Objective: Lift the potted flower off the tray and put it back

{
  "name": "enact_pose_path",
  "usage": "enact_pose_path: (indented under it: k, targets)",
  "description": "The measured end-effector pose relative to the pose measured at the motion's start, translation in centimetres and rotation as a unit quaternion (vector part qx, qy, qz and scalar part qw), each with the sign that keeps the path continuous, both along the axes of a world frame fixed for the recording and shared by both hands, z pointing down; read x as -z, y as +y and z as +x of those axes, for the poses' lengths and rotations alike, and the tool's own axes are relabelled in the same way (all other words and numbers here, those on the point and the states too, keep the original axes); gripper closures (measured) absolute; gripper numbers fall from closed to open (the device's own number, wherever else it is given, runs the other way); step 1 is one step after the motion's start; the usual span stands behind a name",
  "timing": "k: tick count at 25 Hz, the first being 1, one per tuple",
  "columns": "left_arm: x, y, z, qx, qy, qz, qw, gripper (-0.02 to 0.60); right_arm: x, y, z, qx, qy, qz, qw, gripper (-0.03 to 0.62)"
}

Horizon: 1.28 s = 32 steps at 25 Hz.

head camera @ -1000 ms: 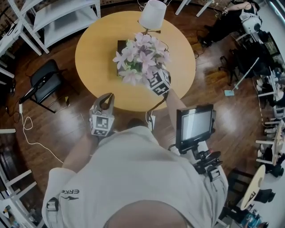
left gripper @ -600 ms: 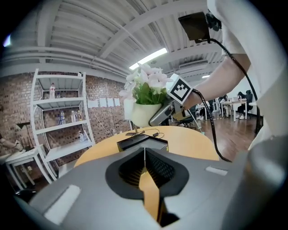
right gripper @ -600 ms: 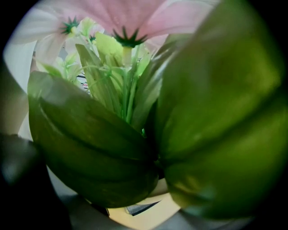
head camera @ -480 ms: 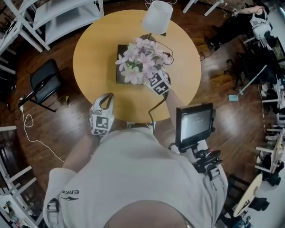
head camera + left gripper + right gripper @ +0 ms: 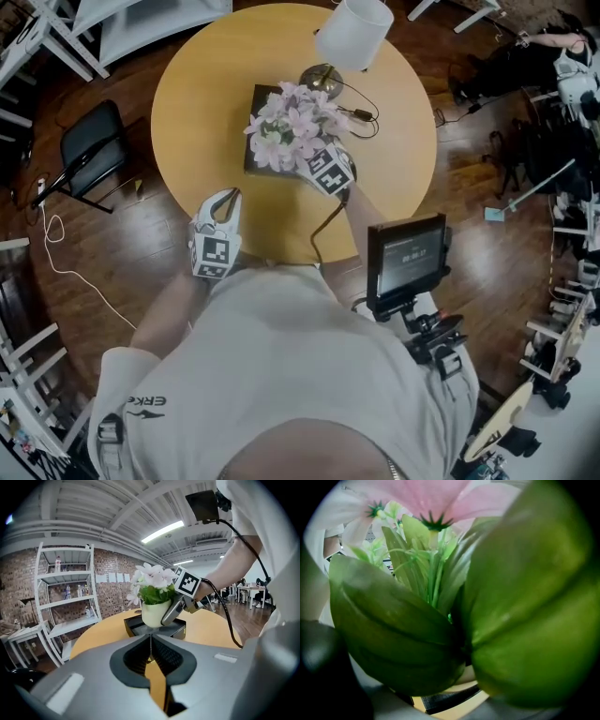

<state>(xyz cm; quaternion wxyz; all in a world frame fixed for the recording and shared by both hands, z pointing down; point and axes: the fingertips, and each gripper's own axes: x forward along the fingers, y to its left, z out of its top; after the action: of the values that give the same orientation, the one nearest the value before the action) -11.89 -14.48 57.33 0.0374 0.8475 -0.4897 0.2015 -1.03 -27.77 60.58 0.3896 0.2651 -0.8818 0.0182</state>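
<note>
Left gripper view: left gripper (image 5: 150,641) clenched empty; right gripper (image 5: 169,616) grasps round white potted flower (image 5: 152,613)

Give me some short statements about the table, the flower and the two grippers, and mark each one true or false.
1. The left gripper has its jaws together and holds nothing. True.
2. The lamp shade is black. False: it is white.
3. The right gripper grips the potted flower at its white pot. True.
4. The table is square. False: it is round.
5. The tray lies on the floor. False: it lies on the table, below the pot.
</note>
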Motion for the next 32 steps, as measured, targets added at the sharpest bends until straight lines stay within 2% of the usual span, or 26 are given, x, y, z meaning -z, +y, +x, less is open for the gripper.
enact_pose_path:
  k: [14,18,32]
  targets:
    - [-0.5,1.1,0.0,0.014,-0.001,-0.009,0.9999,0.572,-2.8,1.1,-0.2,0.026,0.031,-0.041,0.998,0.017]
    - [-0.7,0.4,-0.2,0.013,-0.001,-0.012,0.9998,0.572,-3.7,0.7,0.0,0.029,0.033,-0.069,0.997,0.017]
    - [-1.9,-2.0,-0.5,0.006,-0.006,-0.019,0.9998,0.572,-4.9,-1.4,-0.1,0.037,0.032,-0.082,0.995,0.016]
